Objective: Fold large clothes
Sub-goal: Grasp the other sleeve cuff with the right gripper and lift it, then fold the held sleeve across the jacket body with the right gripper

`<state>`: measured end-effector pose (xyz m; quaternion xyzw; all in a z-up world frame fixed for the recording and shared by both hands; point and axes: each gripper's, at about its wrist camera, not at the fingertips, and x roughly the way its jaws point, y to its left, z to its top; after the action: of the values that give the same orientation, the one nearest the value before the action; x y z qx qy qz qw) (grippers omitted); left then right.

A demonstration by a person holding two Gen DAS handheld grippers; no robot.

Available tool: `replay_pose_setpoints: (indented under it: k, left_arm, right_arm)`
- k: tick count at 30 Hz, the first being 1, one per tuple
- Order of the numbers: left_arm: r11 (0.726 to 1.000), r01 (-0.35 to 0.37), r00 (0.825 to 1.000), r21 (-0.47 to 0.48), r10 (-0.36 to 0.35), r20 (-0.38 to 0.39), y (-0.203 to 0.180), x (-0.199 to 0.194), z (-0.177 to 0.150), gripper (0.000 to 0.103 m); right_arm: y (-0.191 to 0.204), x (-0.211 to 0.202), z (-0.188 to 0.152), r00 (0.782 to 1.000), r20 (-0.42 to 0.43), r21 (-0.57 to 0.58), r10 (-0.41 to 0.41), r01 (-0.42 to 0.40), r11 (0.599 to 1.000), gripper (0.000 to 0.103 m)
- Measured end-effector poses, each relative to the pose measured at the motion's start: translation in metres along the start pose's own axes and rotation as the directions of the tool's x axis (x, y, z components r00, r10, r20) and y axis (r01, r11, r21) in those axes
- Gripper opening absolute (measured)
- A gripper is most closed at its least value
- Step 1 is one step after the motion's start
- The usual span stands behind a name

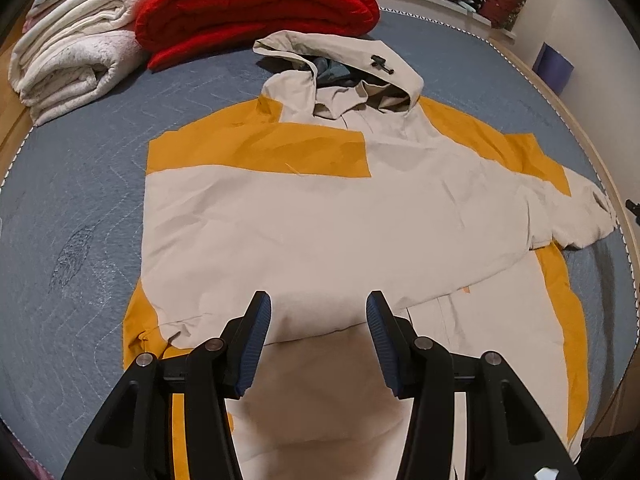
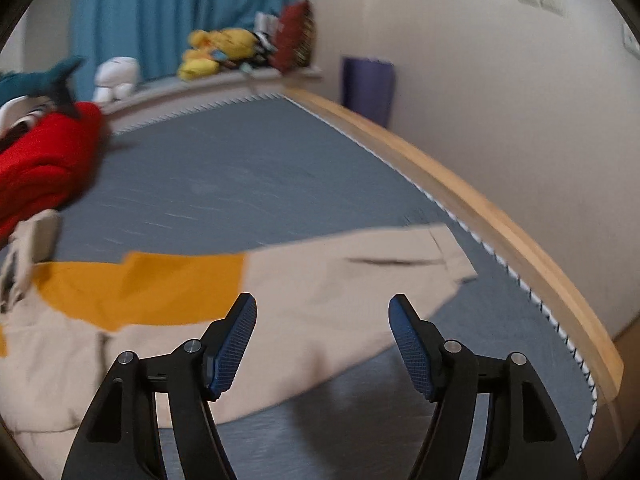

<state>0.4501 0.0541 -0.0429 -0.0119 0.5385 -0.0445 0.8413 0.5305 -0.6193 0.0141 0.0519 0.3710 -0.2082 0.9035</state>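
A large beige and mustard-yellow hooded jacket (image 1: 320, 208) lies flat on the grey bed cover (image 1: 80, 200), hood toward the far end. One sleeve is folded across its body; the other sleeve (image 1: 576, 216) reaches out to the right. My left gripper (image 1: 319, 310) is open and empty, just above the folded sleeve's lower edge. In the right wrist view the outstretched sleeve (image 2: 340, 280) lies ahead toward the bed's right edge. My right gripper (image 2: 323, 314) is open and empty above that sleeve. The right wrist view is blurred.
A folded red blanket (image 1: 256, 12) and a folded cream blanket (image 1: 72, 60) lie at the bed's far left. Plush toys (image 2: 220, 50) sit on a ledge by the blue curtain. A wooden bed rail (image 2: 500, 216) and white wall bound the right side.
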Motion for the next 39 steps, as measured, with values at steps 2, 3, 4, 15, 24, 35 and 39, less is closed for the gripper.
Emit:
replay_pose_setpoints:
  k: [2,3,4,15,24,35,39]
  left_arm:
    - [1.000,-0.004,1.000,0.010,0.004,-0.006,-0.001,0.003,0.000,0.047]
    - [1.000,-0.005,1.000,0.010,0.005,-0.008,-0.001,0.005,0.000,0.047]
    - [1.000,-0.006,1.000,0.009,0.006,-0.011,-0.001,0.007,0.000,0.047]
    - [1.000,-0.010,1.000,-0.015,0.010,-0.029,0.004,0.021,0.005,0.047]
    - [1.000,-0.010,0.999,-0.025,0.010,-0.034,0.010,0.026,0.007,0.047]
    - [0.997,0.006,1.000,-0.078,-0.006,0.003,0.033,0.008,0.019,0.047]
    - [0.992,0.009,0.999,-0.125,-0.004,0.040,0.054,-0.009,0.025,0.047]
  right_arm:
    - [-0.021,0.019,-0.001,0.999,-0.040,0.049,0.010,-0.008,0.999,0.069]
    - [-0.033,0.029,-0.003,0.998,-0.060,0.081,0.021,-0.016,0.997,0.069]
    - [-0.047,0.042,-0.005,0.996,-0.081,0.137,0.046,-0.034,0.990,0.069]
    - [-0.107,0.130,-0.052,0.964,-0.212,0.454,0.160,-0.047,0.890,0.058]
    - [-0.125,0.155,-0.066,0.972,-0.122,0.615,0.200,-0.084,0.784,0.021]
    - [-0.062,0.081,-0.006,0.988,0.072,0.433,0.134,-0.152,0.888,0.002]
    - [0.006,0.024,0.025,0.968,0.138,0.267,0.211,-0.241,0.933,0.002]
